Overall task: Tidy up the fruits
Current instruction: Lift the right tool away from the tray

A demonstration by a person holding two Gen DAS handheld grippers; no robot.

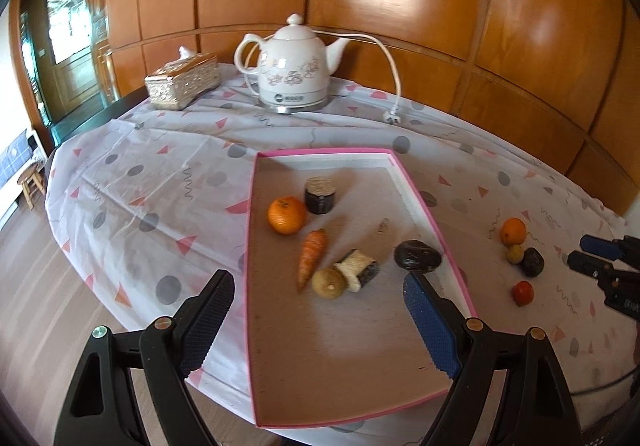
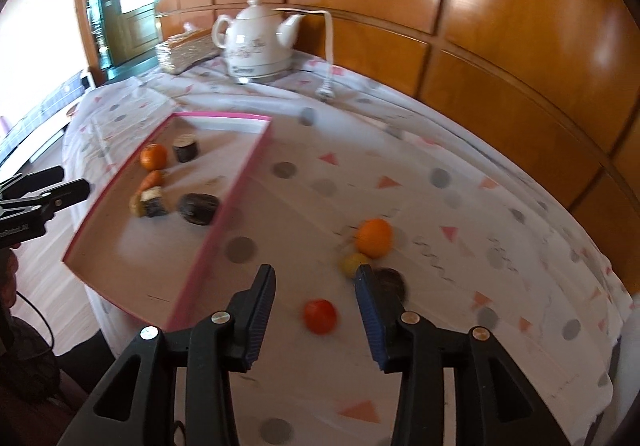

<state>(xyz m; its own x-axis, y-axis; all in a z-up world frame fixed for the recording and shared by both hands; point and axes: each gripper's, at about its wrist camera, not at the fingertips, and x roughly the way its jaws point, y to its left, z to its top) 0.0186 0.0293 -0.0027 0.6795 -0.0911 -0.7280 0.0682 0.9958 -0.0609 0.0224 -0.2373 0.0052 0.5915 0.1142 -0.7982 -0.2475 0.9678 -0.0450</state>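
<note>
A pink-rimmed tray [image 1: 424,201] [image 2: 244,173] lies on the table. In it are an orange [image 1: 286,215], a carrot [image 1: 310,257], a yellowish round fruit [image 1: 329,283], a dark avocado [image 1: 417,255], a dark cylinder [image 1: 320,195] and a cut roll piece [image 1: 358,266]. On the cloth to the right lie an orange [image 2: 374,237], a small yellow fruit [image 2: 353,262], a dark fruit [image 2: 394,282] and a red tomato [image 2: 319,316]. My left gripper [image 1: 318,306] is open and empty over the tray's near end. My right gripper [image 2: 316,286] is open just above the tomato.
A white ceramic kettle [image 1: 294,71] with a cord and plug [image 1: 391,117] stands at the back. A patterned tissue box [image 1: 183,81] sits to its left. The patterned tablecloth [image 1: 140,185] covers the table, with wood panelling behind. The table edge and floor are at left.
</note>
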